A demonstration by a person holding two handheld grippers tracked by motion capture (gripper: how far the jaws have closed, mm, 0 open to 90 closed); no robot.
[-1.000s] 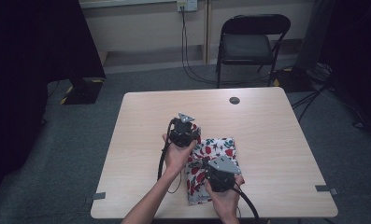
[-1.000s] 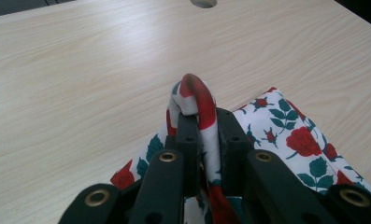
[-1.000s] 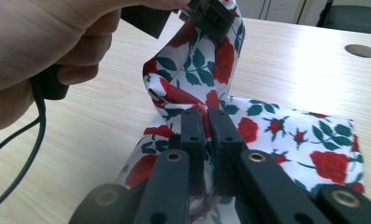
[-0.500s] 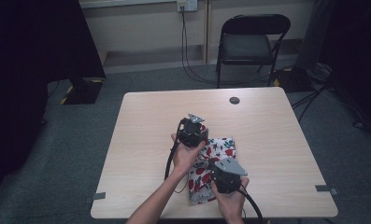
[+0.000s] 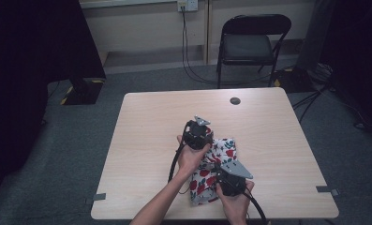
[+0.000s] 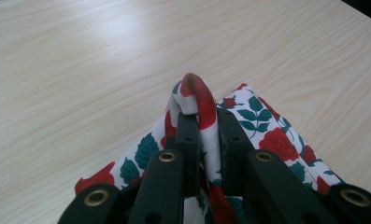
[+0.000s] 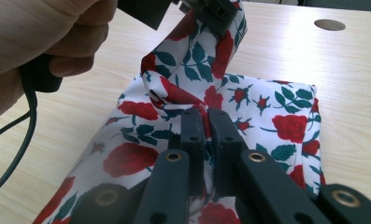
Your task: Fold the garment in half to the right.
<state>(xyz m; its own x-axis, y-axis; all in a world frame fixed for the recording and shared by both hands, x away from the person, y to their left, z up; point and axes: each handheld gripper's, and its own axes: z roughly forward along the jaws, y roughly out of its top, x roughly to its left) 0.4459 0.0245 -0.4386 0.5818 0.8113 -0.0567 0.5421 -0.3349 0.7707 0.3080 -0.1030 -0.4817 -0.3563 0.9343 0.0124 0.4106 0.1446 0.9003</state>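
Both tongs, left [image 5: 200, 136] and right [image 5: 230, 178], over rose-print cloth [image 5: 219, 154] on wooden table [image 5: 146, 140]

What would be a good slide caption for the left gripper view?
Left gripper pinching a fold of rose-print cloth above a pale wooden table.

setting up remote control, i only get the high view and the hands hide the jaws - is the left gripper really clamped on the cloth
Observer: Yes. In the left gripper view the left gripper is shut on a raised fold of the rose-print cloth.
Operator: and the right one
Observer: The right gripper is shut on a cloth edge too, nearer the person.
Operator: is the cloth lifted
Observer: Partly. The right gripper view shows a strip rising to the left gripper, while the rest lies on the table.
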